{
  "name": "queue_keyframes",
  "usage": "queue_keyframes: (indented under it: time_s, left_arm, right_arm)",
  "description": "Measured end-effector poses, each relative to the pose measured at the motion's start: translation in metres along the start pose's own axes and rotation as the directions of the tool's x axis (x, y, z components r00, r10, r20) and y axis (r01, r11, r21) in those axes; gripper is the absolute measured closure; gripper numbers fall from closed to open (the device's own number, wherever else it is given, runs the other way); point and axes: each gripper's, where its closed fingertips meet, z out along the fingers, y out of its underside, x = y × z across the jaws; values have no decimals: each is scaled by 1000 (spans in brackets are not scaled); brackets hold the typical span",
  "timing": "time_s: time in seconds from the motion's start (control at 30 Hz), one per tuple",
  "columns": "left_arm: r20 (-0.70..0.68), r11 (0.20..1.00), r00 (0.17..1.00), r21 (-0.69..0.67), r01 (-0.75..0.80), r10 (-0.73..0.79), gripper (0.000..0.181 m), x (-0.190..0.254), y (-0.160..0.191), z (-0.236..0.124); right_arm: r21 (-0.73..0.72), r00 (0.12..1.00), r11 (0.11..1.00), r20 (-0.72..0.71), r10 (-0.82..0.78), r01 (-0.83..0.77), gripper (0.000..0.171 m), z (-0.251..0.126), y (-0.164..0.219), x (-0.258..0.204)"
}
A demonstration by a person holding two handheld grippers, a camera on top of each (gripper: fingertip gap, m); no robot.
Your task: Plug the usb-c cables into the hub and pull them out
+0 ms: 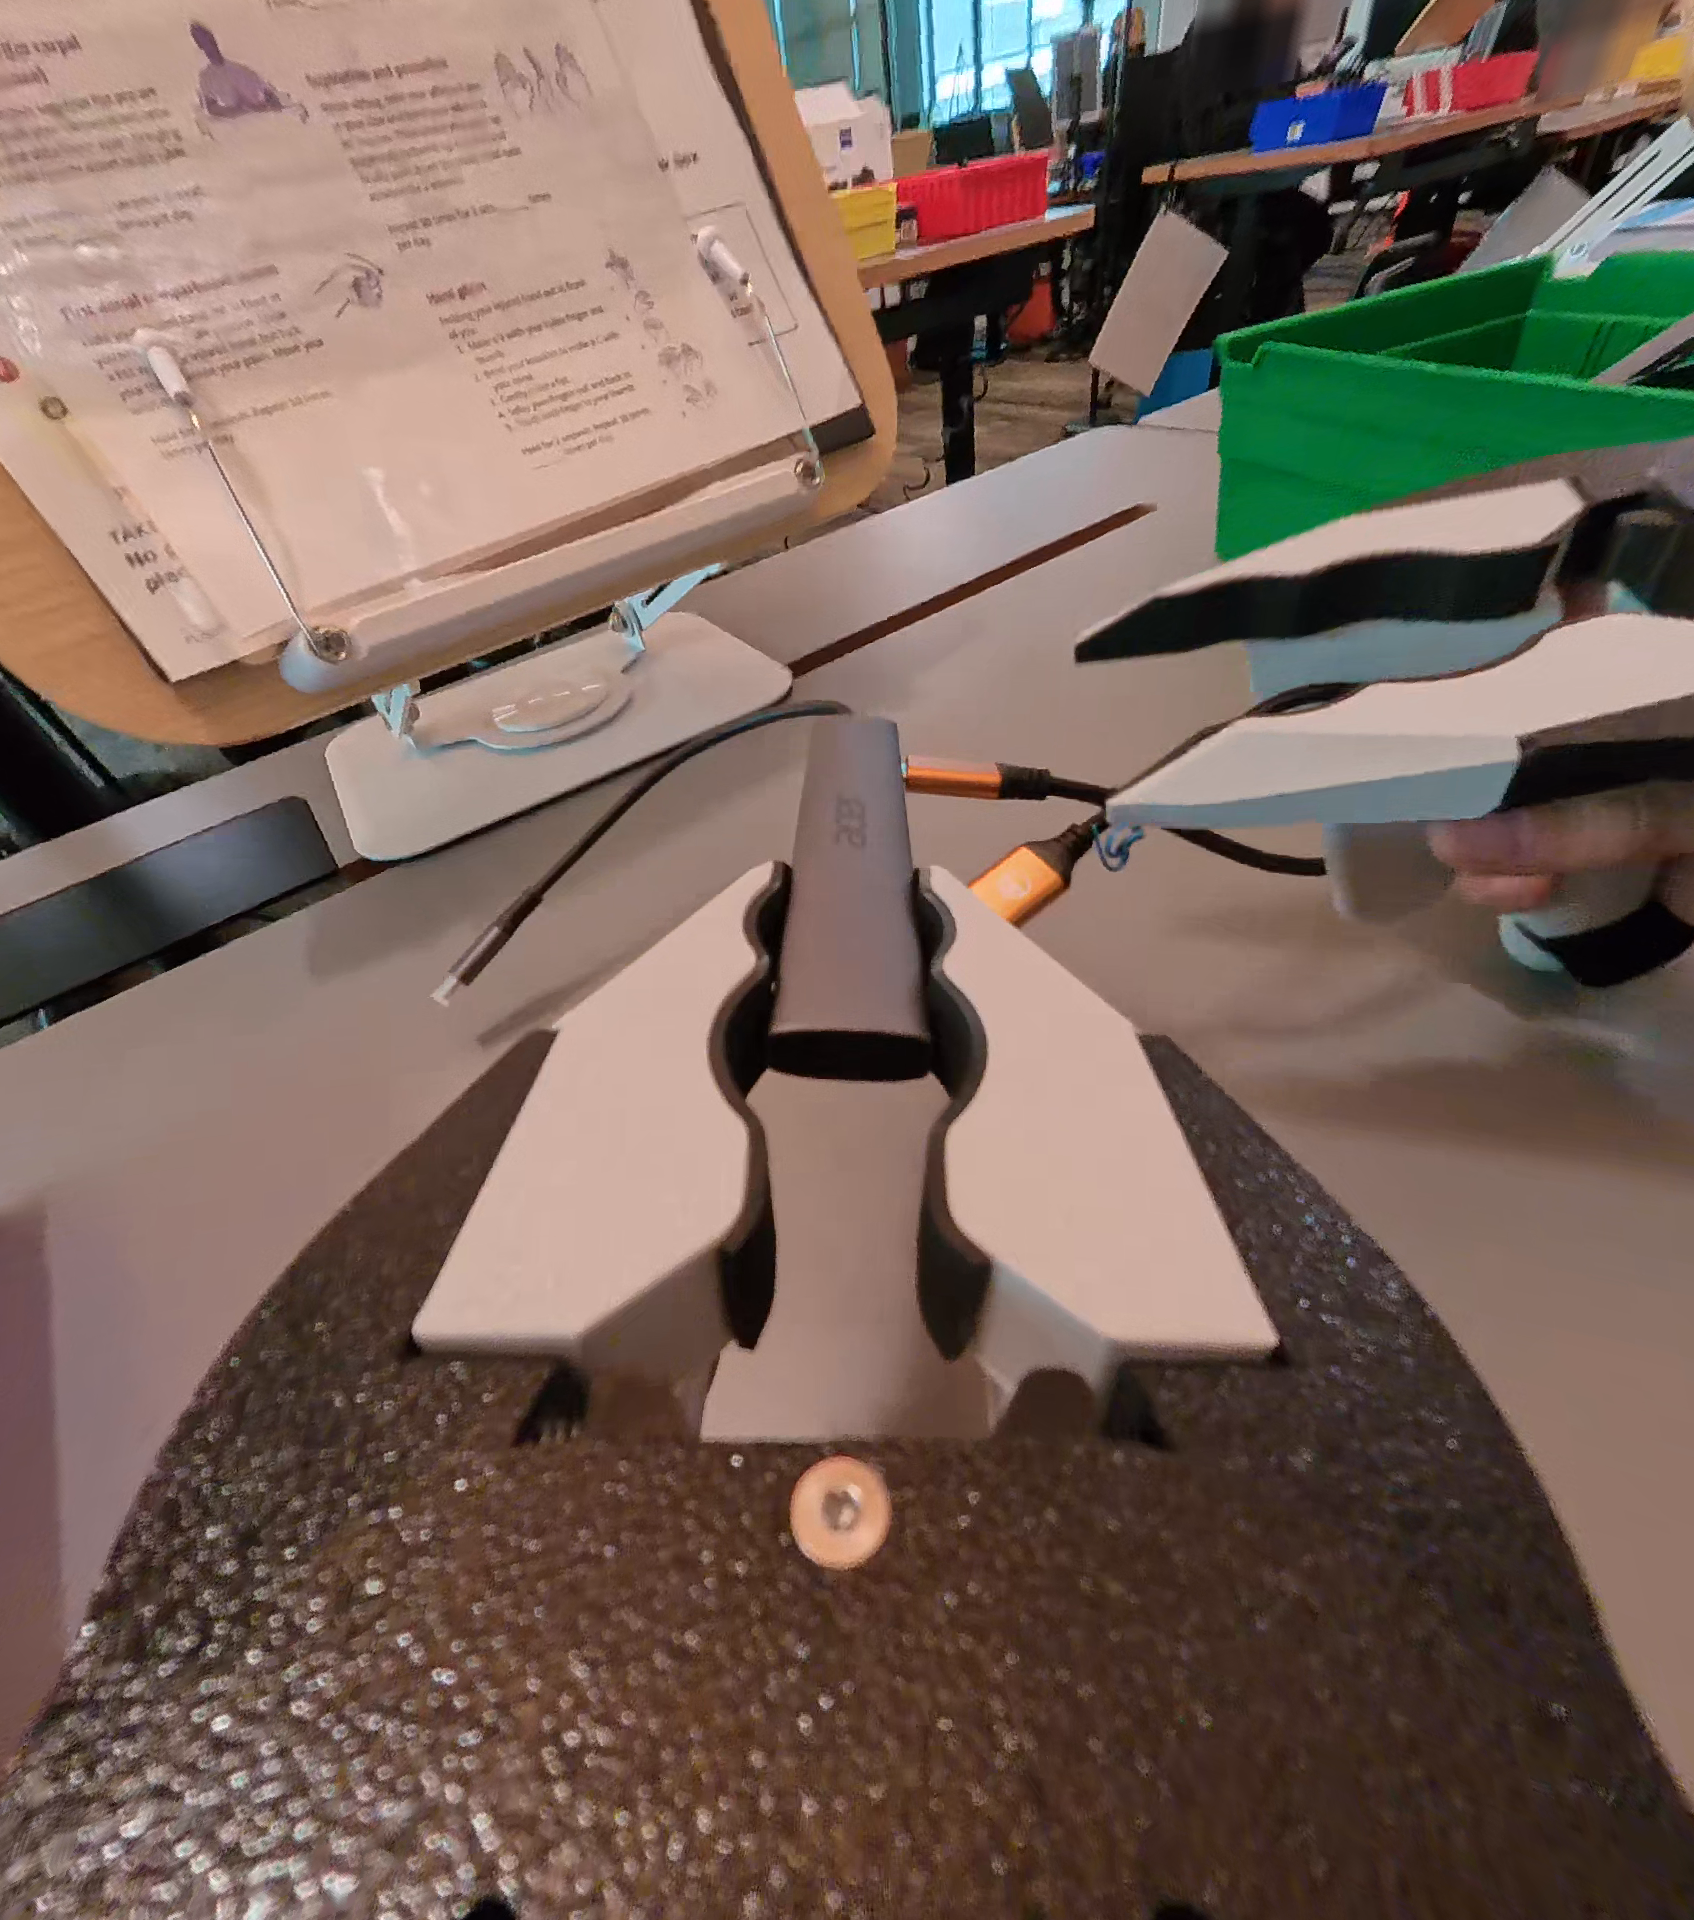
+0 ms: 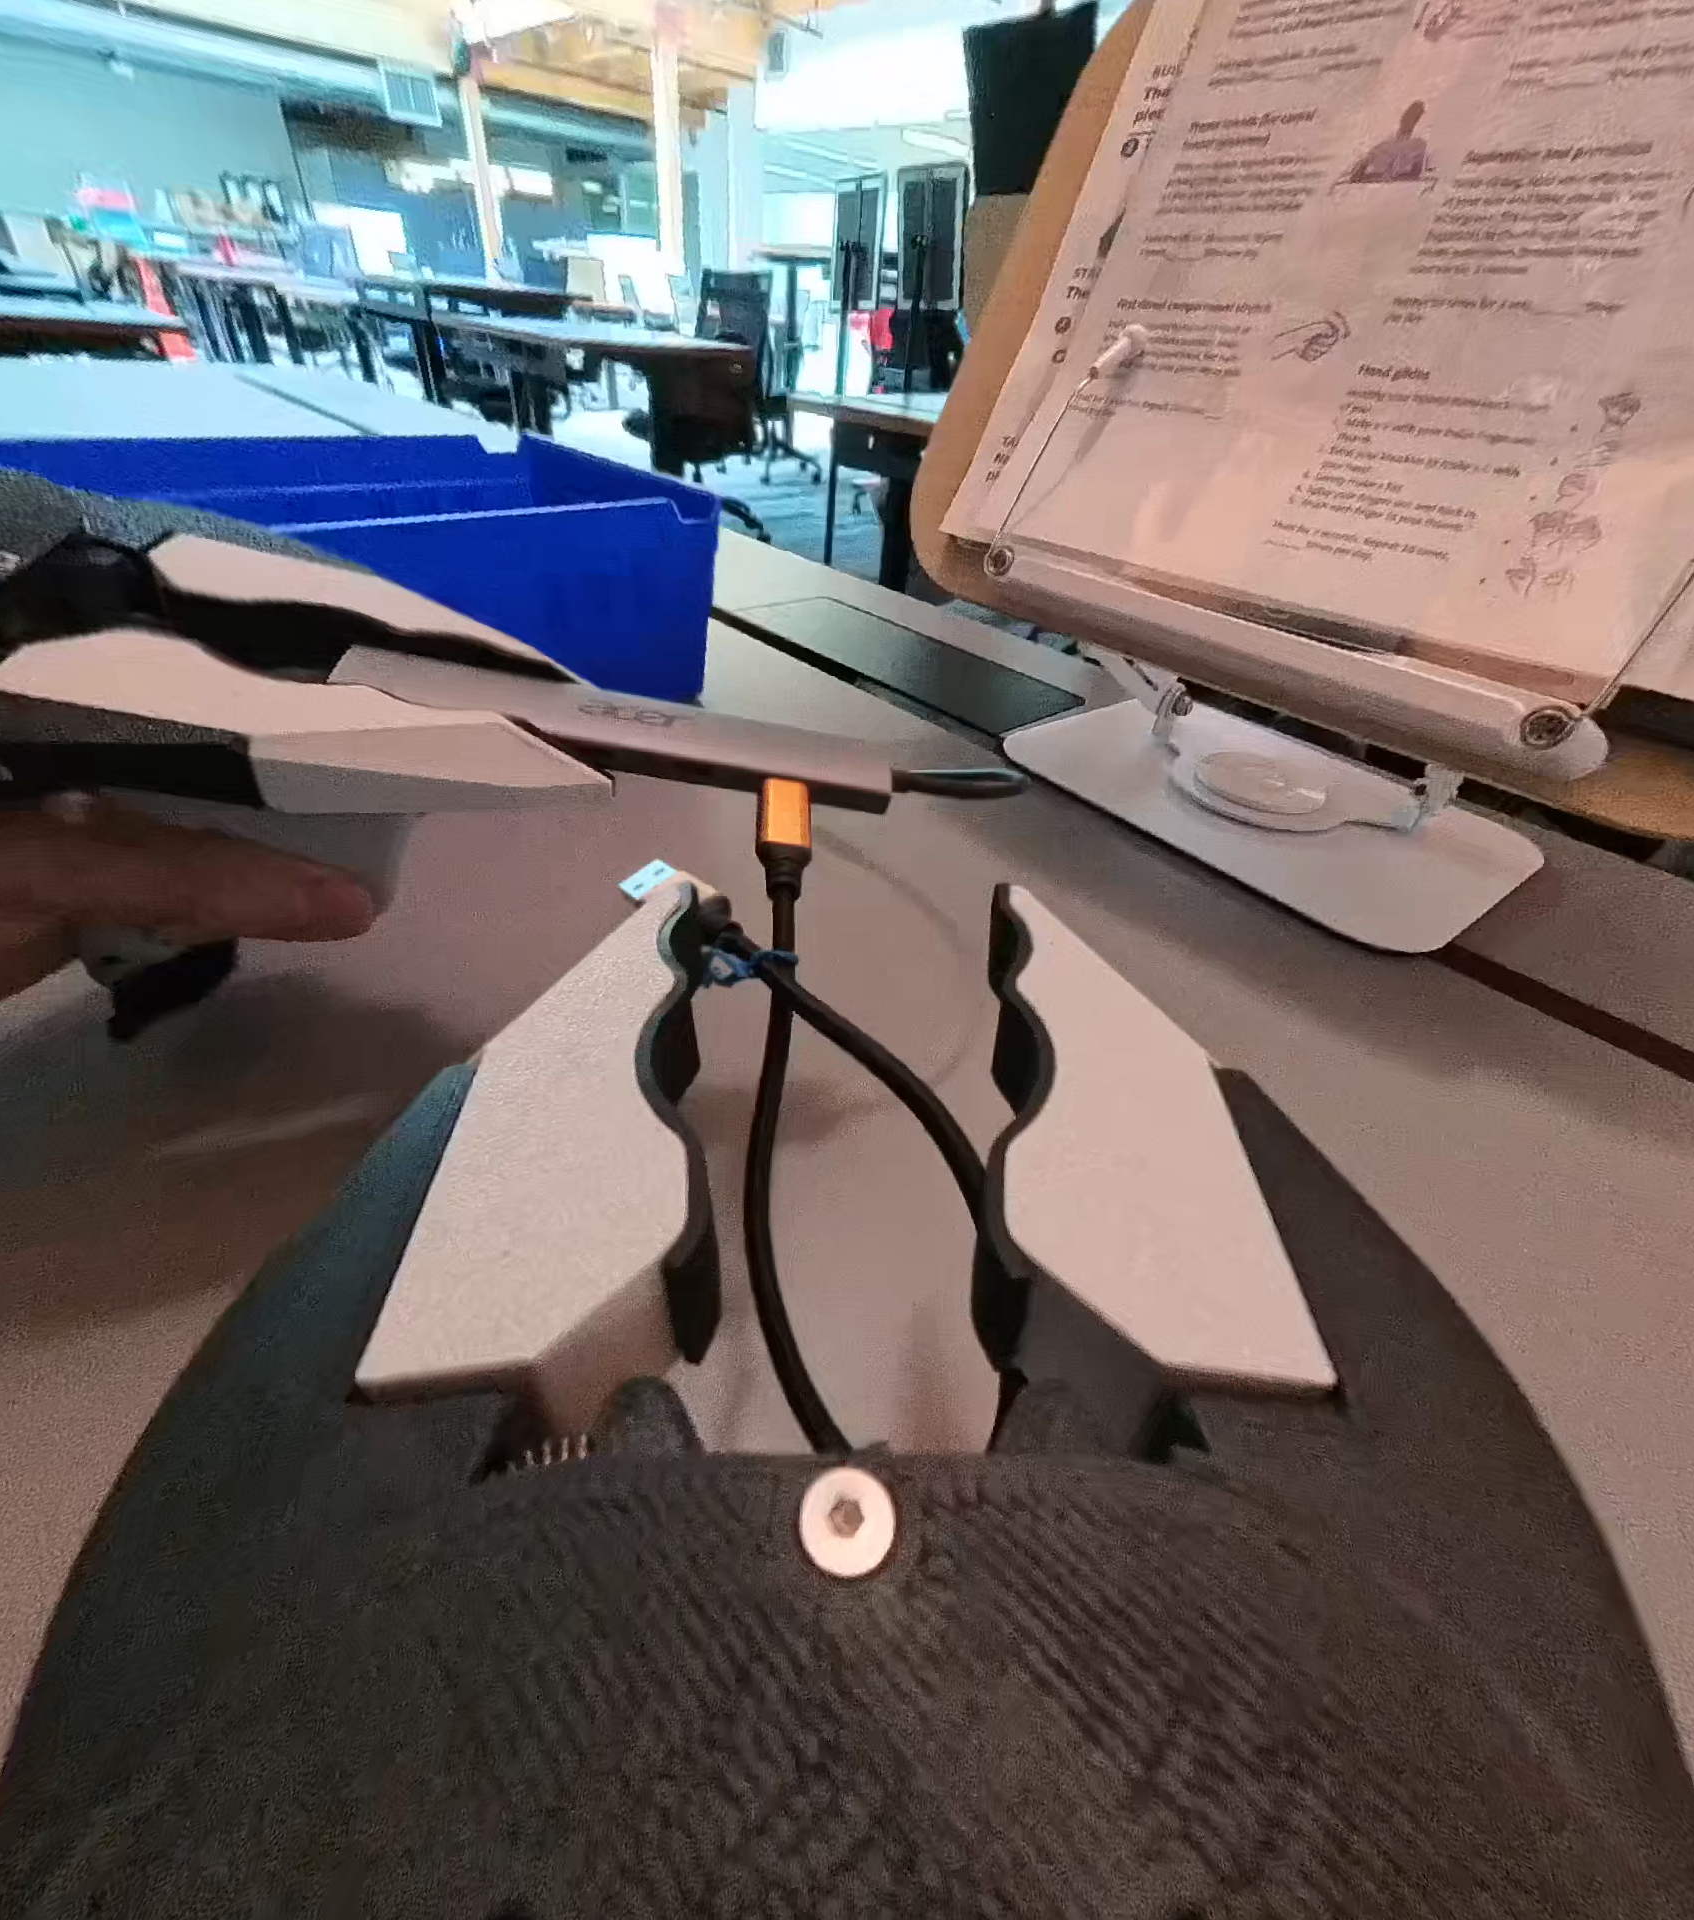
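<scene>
Gripping the grey hub (image 1: 848, 914) above the table (image 1: 1342, 1195), the left gripper (image 1: 848, 935) steadies it while the right gripper (image 2: 843, 1039), fingers spread open, sits behind one plugged-in orange cable (image 2: 783, 821) (a second orange plug (image 1: 1014, 883) hangs free, apparently unplugged).

Document stand (image 1: 552, 717), blue bin (image 2: 510, 551), green bin (image 1: 1394, 436) on grey table (image 1: 1342, 1143)

Your right gripper (image 2: 848, 914) has its jaws apart, with two black cables (image 2: 770, 1091) running through the gap. Ahead, the hub (image 2: 718, 743) and document stand (image 2: 1269, 821) block the worktop's far edge. The blue bin (image 2: 510, 551) walls one side, the green bin (image 1: 1445, 436) the other.
</scene>
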Motion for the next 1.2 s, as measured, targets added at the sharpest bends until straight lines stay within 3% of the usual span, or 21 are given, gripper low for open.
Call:
queue_keyframes:
  time_s: [0.2,0.33,0.43,0.6,0.77,1.2]
  left_arm:
    - [-54,990,998,143,-17,25,160,9,-20,-7]
    - [-89,983,996,184,26,-10,160,11,-26,-10]
    - [-108,983,994,184,14,6,160,15,-26,-10]
    - [-149,978,989,206,20,11,160,24,-30,-12]
    - [-191,977,982,209,44,-4,160,31,-30,-12]
    - [-156,976,988,212,42,-8,159,27,-35,-14]
  right_arm:
    - [166,996,983,-6,86,-84,132,-8,-21,0]
    - [173,996,982,44,72,-79,136,-6,-24,-15]
    - [192,1000,981,2,12,-12,146,-7,-30,-18]
    - [198,996,979,-82,-27,43,146,-11,-33,-12]
    - [206,997,978,-67,-25,38,147,-13,-32,-15]
    - [155,993,985,-94,-66,80,160,-6,-36,-22]
